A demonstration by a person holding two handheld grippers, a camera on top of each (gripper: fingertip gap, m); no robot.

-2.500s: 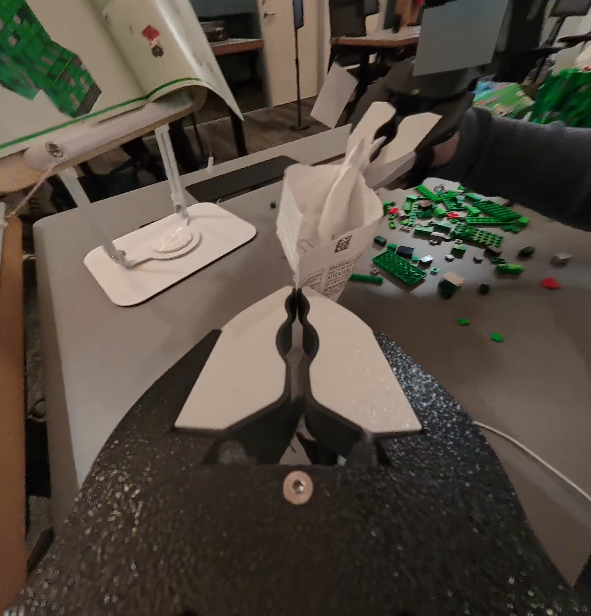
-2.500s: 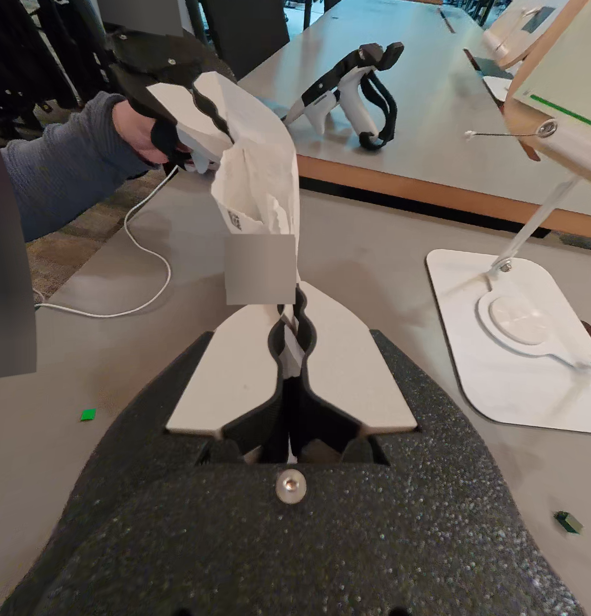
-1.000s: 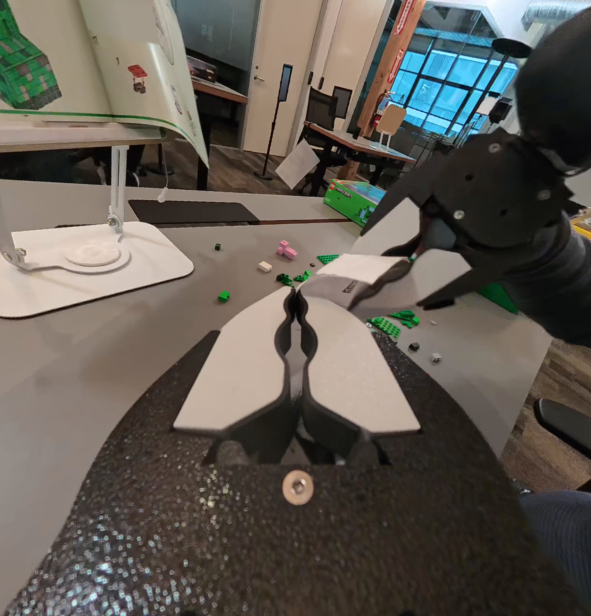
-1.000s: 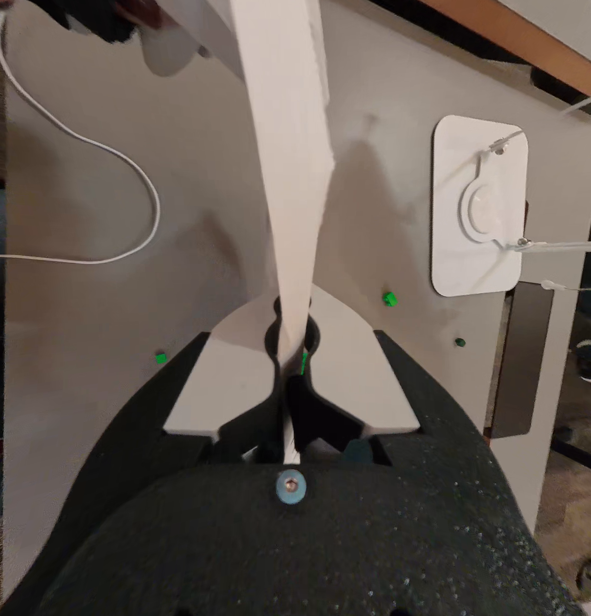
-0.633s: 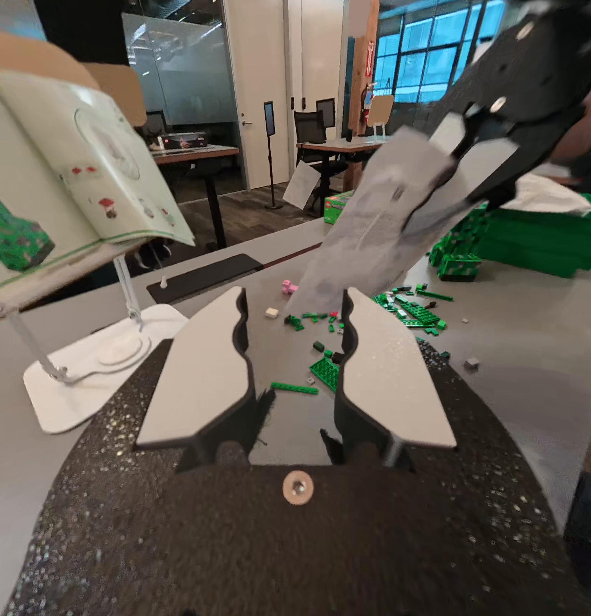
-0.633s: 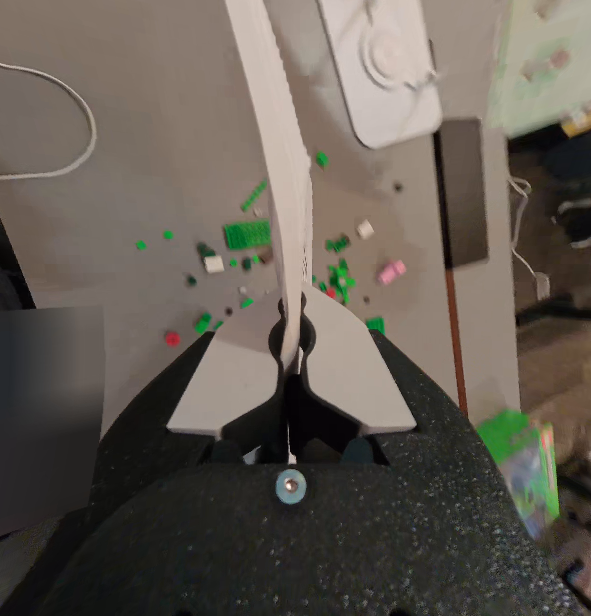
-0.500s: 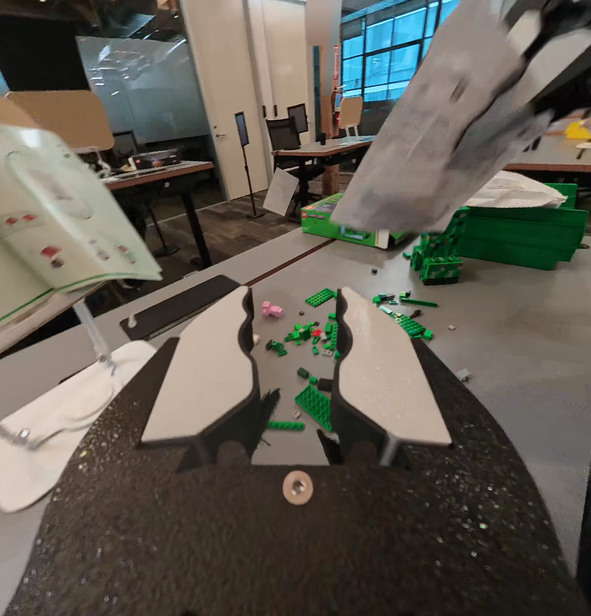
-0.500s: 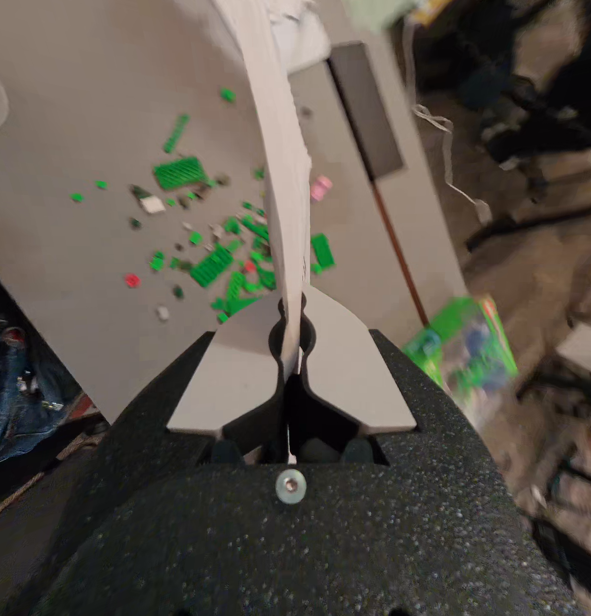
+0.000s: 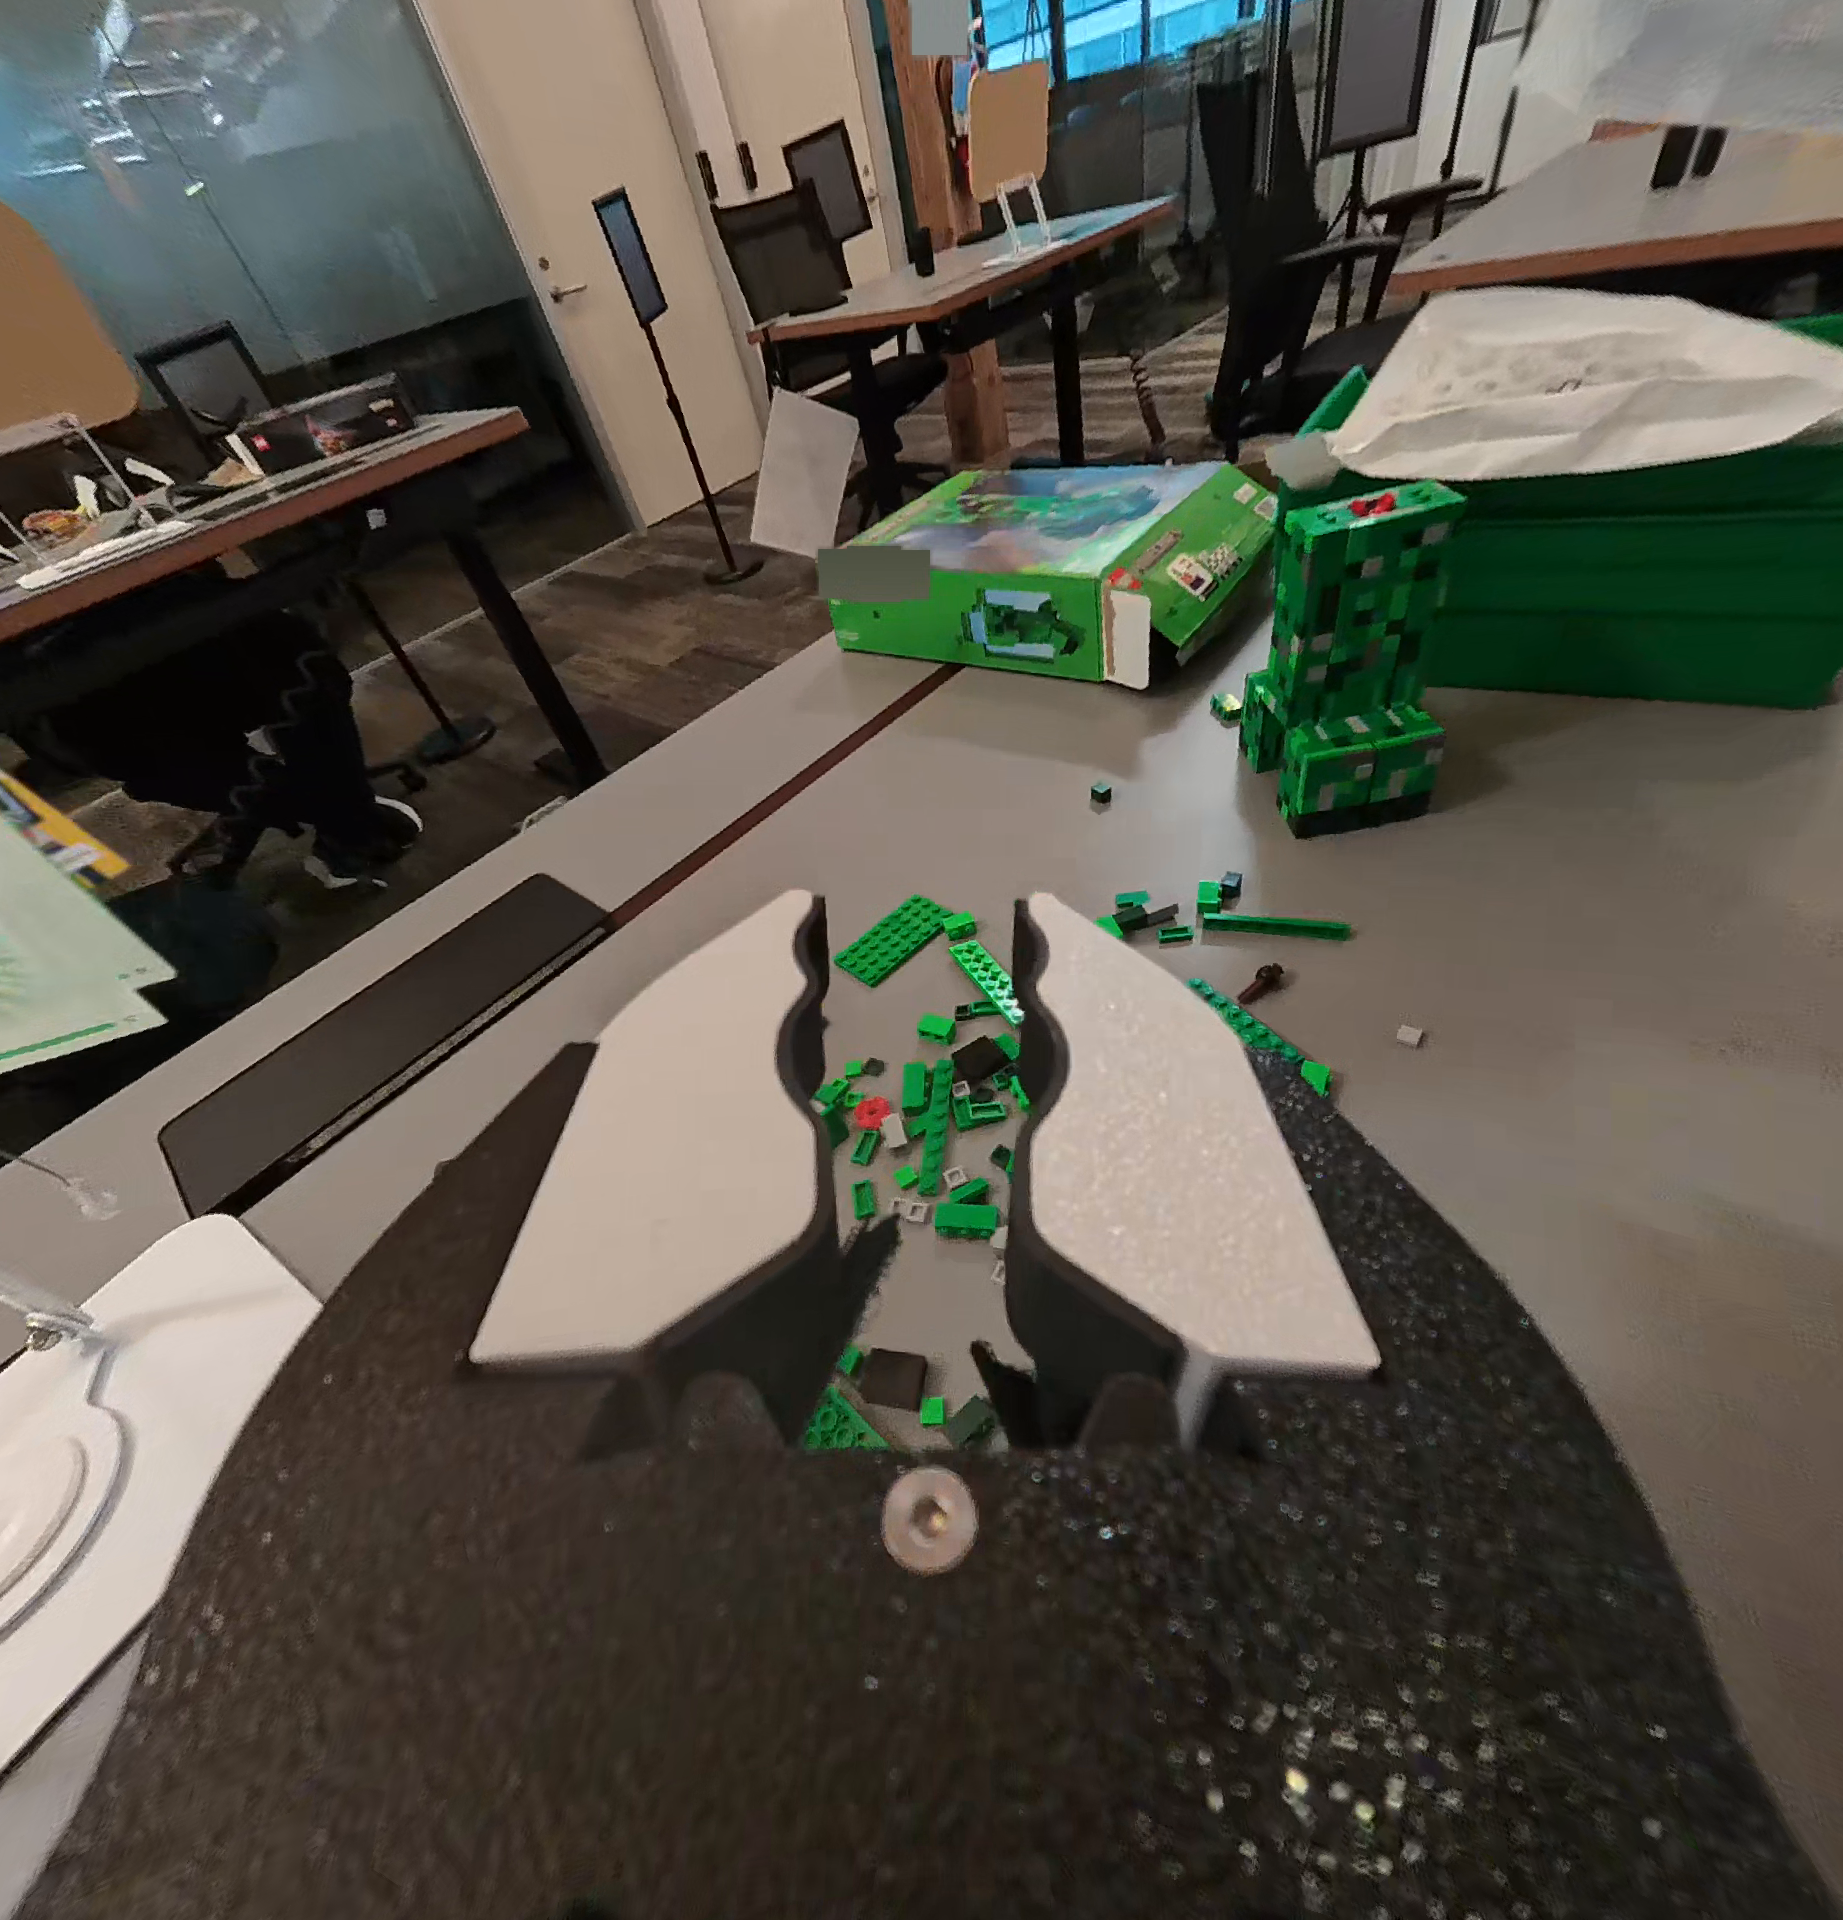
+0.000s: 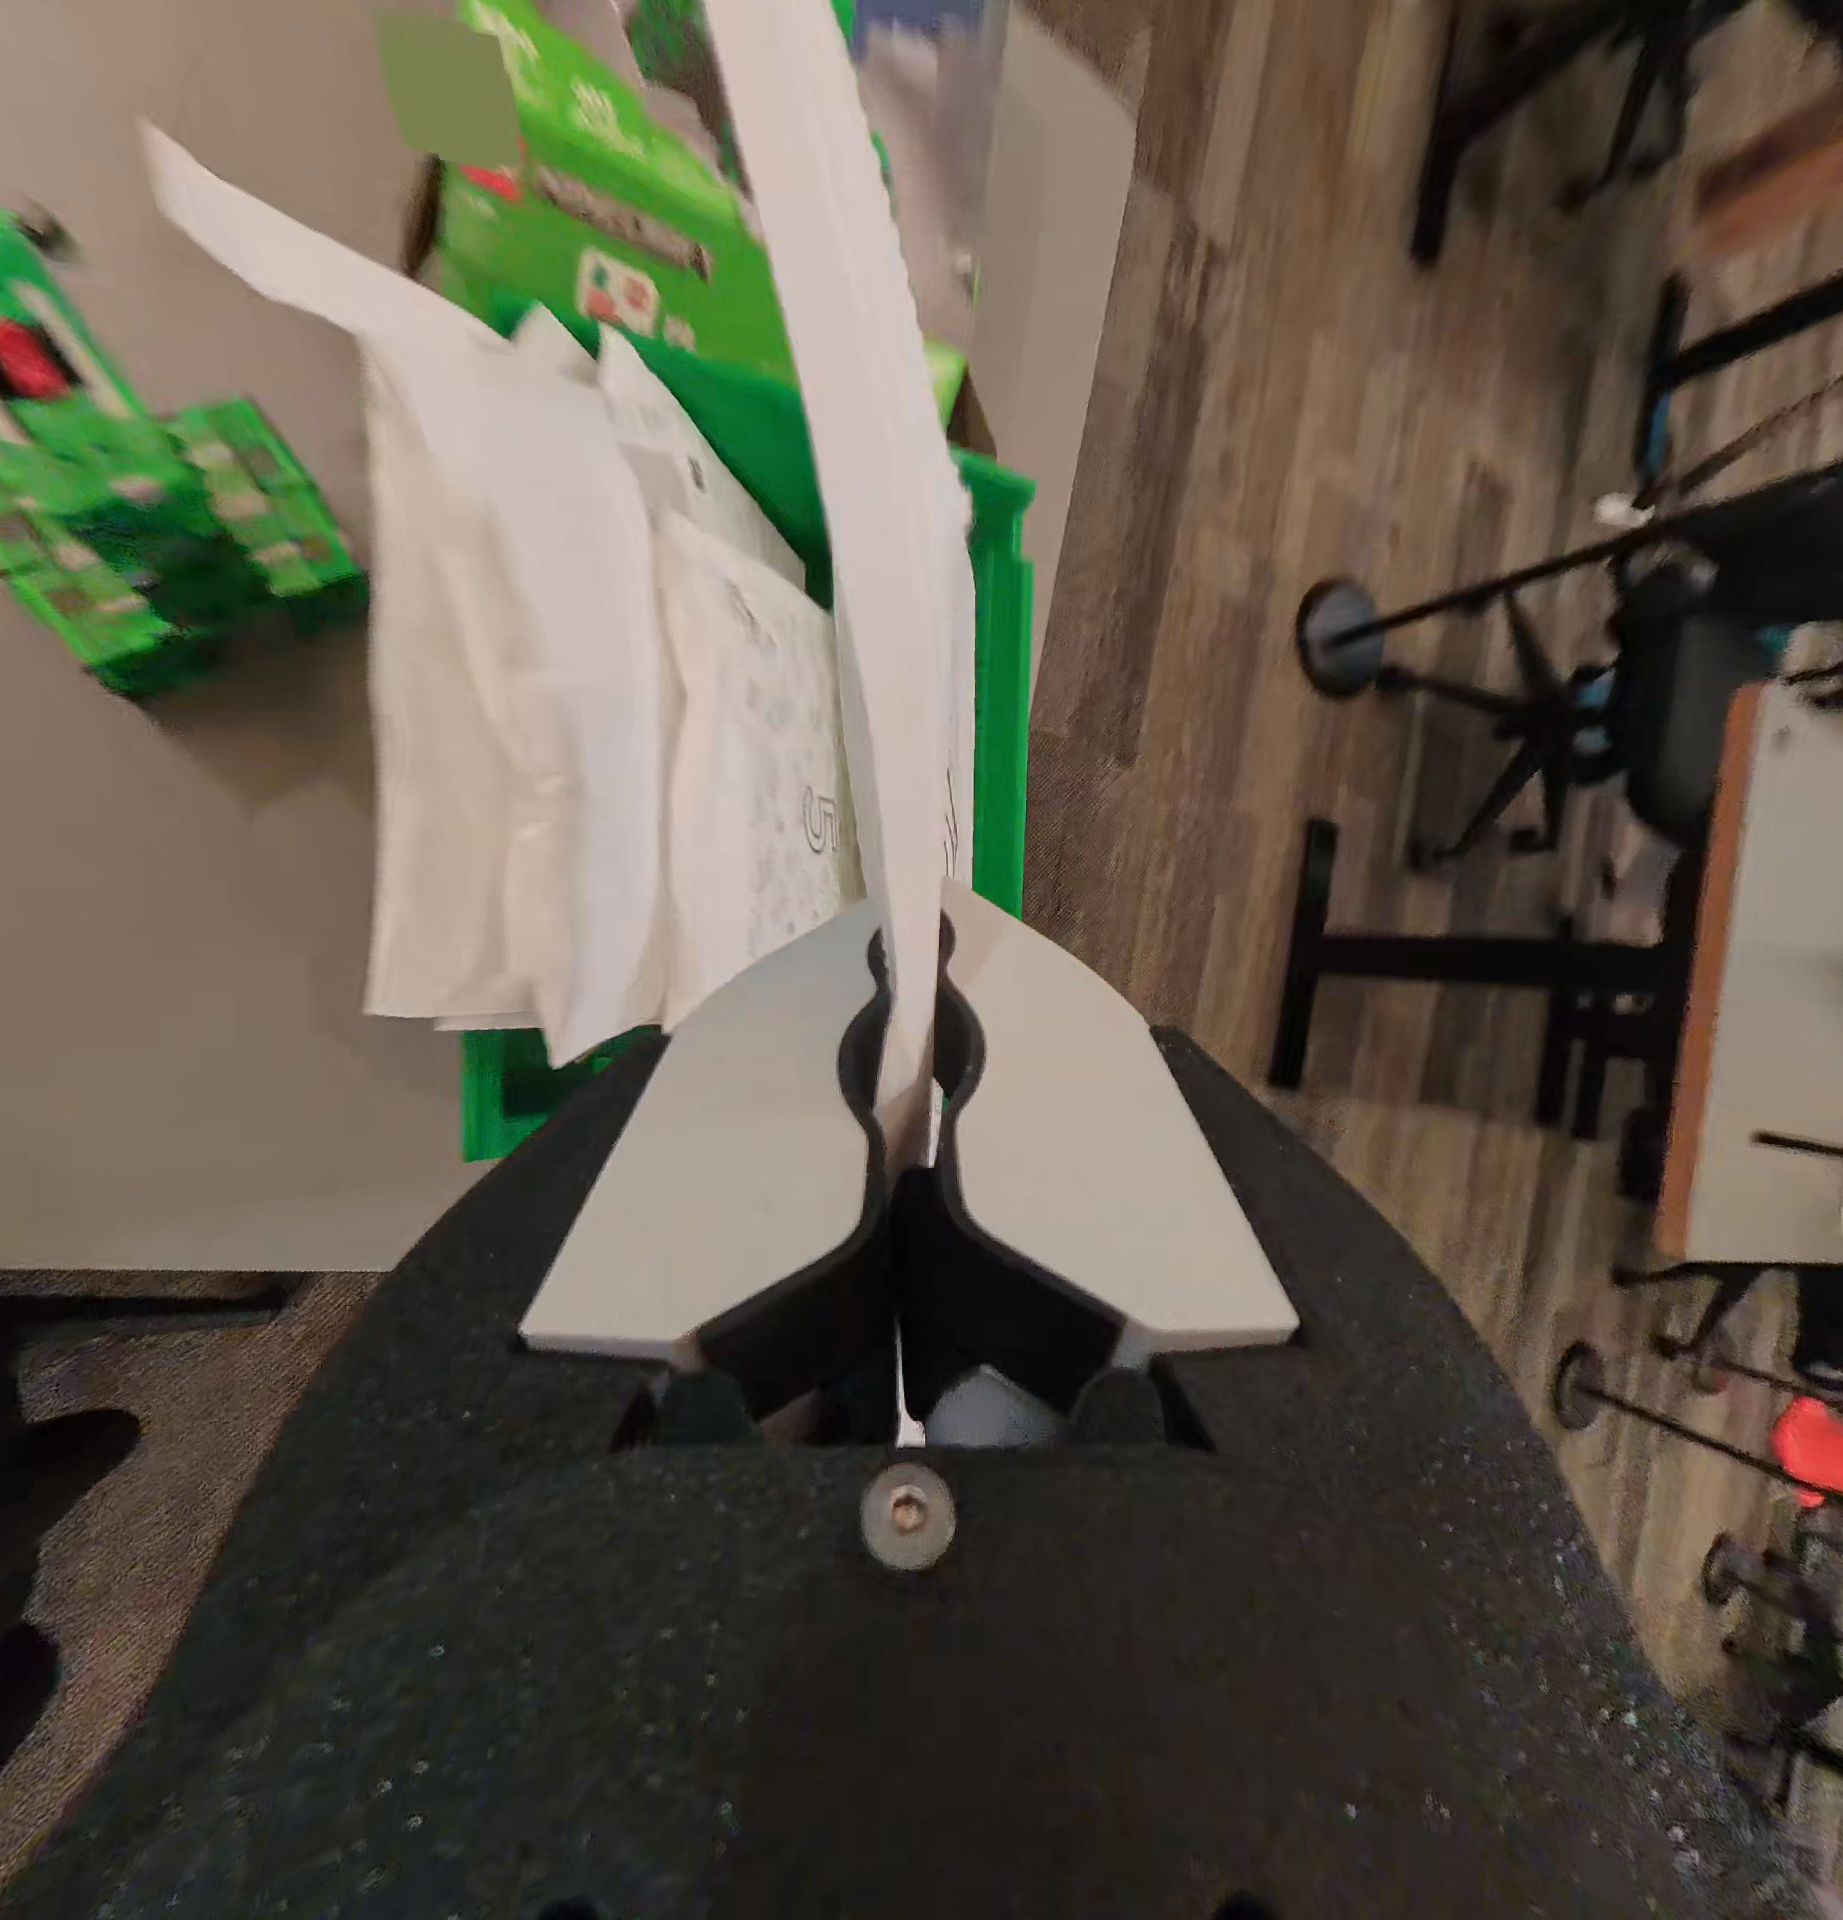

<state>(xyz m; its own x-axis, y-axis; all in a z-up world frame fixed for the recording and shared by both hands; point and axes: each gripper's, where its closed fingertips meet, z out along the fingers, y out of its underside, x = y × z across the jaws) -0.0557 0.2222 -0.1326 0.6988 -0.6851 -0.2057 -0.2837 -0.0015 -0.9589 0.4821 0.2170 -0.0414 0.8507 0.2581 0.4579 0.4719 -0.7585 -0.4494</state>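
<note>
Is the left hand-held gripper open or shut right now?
Open: the left hand-held gripper has its fingers apart, loose green bricks showing between them.

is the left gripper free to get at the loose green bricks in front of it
Probably yes. The left gripper is open and empty, and the loose bricks lie on the grey table right between and ahead of its fingers, with nothing over them.

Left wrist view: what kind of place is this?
Likely an open-plan office used for brick building: rows of wood-edged desks with black office chairs, a glass-walled room, and loose green toy bricks on the grey table.
</note>
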